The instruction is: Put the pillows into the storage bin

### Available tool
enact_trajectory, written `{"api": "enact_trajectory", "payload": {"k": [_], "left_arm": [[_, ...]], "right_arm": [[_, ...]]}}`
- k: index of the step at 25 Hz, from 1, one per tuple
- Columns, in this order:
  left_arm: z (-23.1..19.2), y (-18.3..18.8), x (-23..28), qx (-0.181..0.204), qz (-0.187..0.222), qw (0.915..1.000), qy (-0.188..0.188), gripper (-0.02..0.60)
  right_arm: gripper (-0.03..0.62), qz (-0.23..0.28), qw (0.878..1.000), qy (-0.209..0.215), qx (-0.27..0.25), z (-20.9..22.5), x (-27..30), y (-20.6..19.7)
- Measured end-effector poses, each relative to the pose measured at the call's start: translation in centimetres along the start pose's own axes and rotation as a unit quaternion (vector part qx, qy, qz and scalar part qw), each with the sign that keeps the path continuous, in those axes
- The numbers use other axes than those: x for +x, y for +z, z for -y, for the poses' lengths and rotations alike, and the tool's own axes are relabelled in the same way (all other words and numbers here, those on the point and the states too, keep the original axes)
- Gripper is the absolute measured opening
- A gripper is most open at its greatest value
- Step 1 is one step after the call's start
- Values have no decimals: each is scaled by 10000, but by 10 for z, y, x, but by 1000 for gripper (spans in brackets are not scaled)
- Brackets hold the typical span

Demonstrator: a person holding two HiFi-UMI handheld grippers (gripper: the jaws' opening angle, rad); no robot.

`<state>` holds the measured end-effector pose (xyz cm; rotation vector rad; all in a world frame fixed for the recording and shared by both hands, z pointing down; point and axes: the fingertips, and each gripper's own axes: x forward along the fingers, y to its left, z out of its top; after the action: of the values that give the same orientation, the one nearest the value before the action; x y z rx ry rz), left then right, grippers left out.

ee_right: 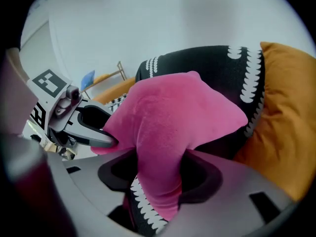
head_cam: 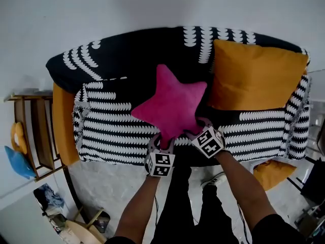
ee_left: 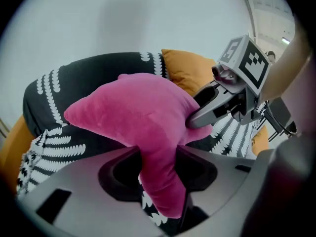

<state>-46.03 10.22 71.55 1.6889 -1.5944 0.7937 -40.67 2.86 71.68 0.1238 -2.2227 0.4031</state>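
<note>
Pickup step. Left hand-held gripper (head_cam: pixel 161 142) and right hand-held gripper (head_cam: pixel 198 131) each clamped on lower point of star pillow (head_cam: pixel 172 105), above sofa (head_cam: pixel 127 60) front edge. Next: carry to bin, not in view. Orange pillow (head_cam: pixel 256 75) not yet done.

ahead of you stands a sofa (head_cam: pixel 137 55), its back draped in black cloth with rows of white leaf shapes. a black-and-white striped cover (head_cam: pixel 109 131) lies over the seat, and the sofa's orange arm (head_cam: pixel 63 121) shows bare at your left. just beside that arm, against the white wall (head_cam: pixel 152 4), stands a wooden shelf (head_cam: pixel 38 131), with a blue thing (head_cam: pixel 19 162) and a yellow one (head_cam: pixel 18 135) at its far side. the floor (head_cam: pixel 117 184) is pale grey, with small clutter (head_cam: pixel 51 200) at lower left.
</note>
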Motion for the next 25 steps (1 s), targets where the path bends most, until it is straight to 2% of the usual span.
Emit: {"api": "enact_trajectory", "payload": {"k": [7, 11, 15, 20, 25], "left_arm": [[78, 18, -67, 186, 198, 9992, -277, 209], [128, 44, -85, 663, 373, 9952, -616, 209], [193, 70, -91, 1155, 460, 9871, -1010, 209], [291, 95, -88, 1758, 548, 9710, -1524, 209], [398, 104, -84, 2456, 554, 9411, -2257, 209]], "right_arm": [[259, 324, 9985, -354, 259, -29, -106, -24], [259, 535, 9930, -835, 640, -24, -169, -45], [259, 731, 9833, -1302, 1041, -7, -235, -80], [265, 969, 9657, -1876, 1511, 17, -317, -145], [267, 1117, 9325, -2598, 2245, 30, -398, -224]]}}
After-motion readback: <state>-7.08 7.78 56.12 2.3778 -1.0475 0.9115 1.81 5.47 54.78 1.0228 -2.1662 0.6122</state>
